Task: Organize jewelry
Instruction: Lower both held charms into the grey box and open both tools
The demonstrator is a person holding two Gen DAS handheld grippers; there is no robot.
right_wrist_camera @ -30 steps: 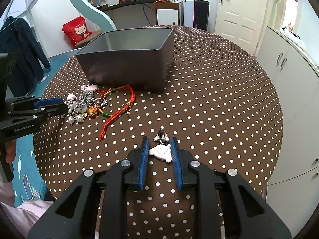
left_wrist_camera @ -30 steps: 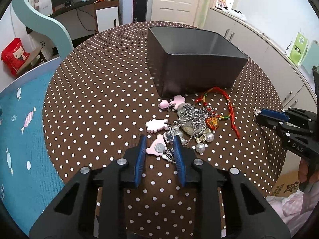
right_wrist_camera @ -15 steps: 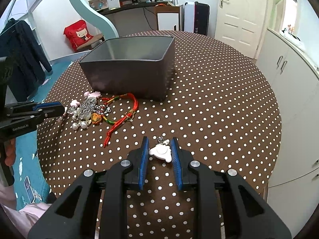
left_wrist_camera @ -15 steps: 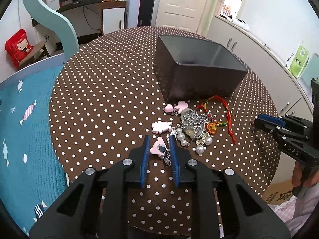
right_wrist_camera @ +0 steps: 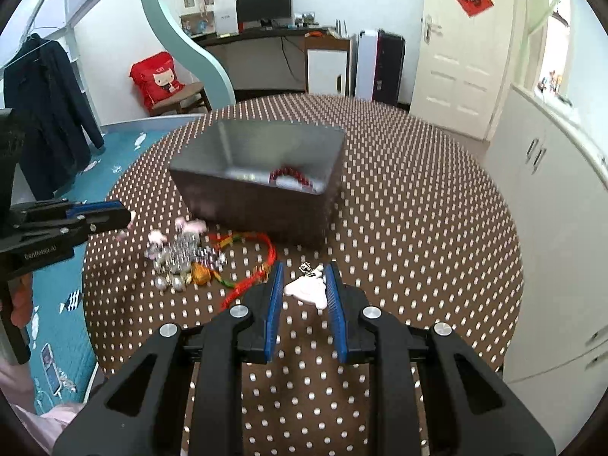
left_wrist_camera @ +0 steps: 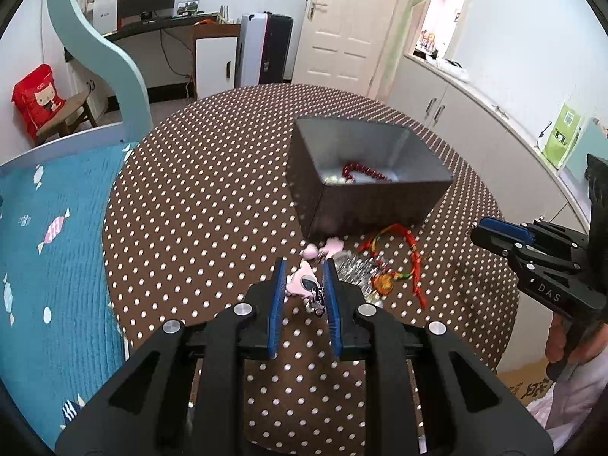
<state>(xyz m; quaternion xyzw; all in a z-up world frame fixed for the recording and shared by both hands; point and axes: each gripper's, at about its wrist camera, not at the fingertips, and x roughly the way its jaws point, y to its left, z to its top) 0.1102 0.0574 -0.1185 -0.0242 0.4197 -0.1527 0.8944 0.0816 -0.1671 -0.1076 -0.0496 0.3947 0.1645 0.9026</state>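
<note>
My left gripper (left_wrist_camera: 304,271) is shut on a pink charm with a metal clip (left_wrist_camera: 300,283) and holds it above the table. My right gripper (right_wrist_camera: 304,273) is shut on a white charm with a metal clasp (right_wrist_camera: 307,289), also lifted. A dark grey box (left_wrist_camera: 364,186) stands on the table, open, with a red bead bracelet (left_wrist_camera: 363,171) inside; it also shows in the right wrist view (right_wrist_camera: 262,186). A pile of jewelry (right_wrist_camera: 186,256) with pearls, silver chain and a red cord bracelet (left_wrist_camera: 412,256) lies in front of the box.
The round table has a brown polka-dot cloth (left_wrist_camera: 197,205). A blue bed (left_wrist_camera: 41,247) lies to the left. White cabinets (right_wrist_camera: 551,197) stand to the right. The other gripper shows at the right of the left wrist view (left_wrist_camera: 532,250).
Both grippers have risen from the table with their charms held. The view now looks down into the box. The left gripper shut on the pink charm a second ago.
</note>
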